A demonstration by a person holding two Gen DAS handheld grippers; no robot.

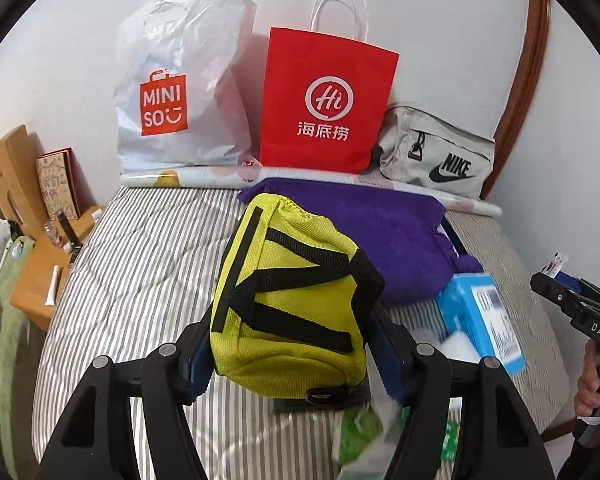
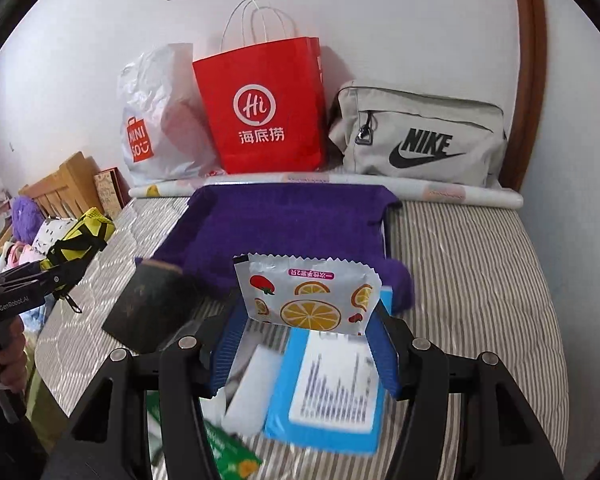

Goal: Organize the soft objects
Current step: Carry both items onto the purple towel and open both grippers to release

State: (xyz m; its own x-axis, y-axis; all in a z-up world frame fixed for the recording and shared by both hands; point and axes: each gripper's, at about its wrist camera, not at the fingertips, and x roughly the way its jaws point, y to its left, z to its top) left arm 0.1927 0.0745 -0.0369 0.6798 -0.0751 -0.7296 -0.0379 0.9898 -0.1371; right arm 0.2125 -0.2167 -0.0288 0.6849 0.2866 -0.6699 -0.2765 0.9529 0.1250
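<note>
A bed with a grey-and-white striped sheet (image 2: 479, 264) fills the room's corner, against a white wall. The left gripper (image 1: 288, 344) is clamped on a yellow-green pouch (image 1: 284, 300) with black straps, its blue pads pressing both sides and the pouch lifted clear of the sheet. The right gripper (image 2: 307, 316) grasps a fruit-printed sachet (image 2: 307, 292) by its lower edges, upright between the pads. Directly under the right gripper lies a blue packet (image 2: 331, 404) with a white label, and a green packet (image 2: 228, 460) shows at the bottom edge to its left. A dark flat card (image 2: 148, 312) sits just left of that gripper. Beyond both grippers a folded purple towel (image 2: 292, 224) lies on the sheet. Farther still, along the wall, stand a white Miniso bag (image 1: 176, 92), a red paper bag (image 1: 323, 100) and a grey Nike pouch (image 2: 419, 136), side by side. A wooden headboard (image 1: 4, 168) is off to the left gripper's left.
</note>
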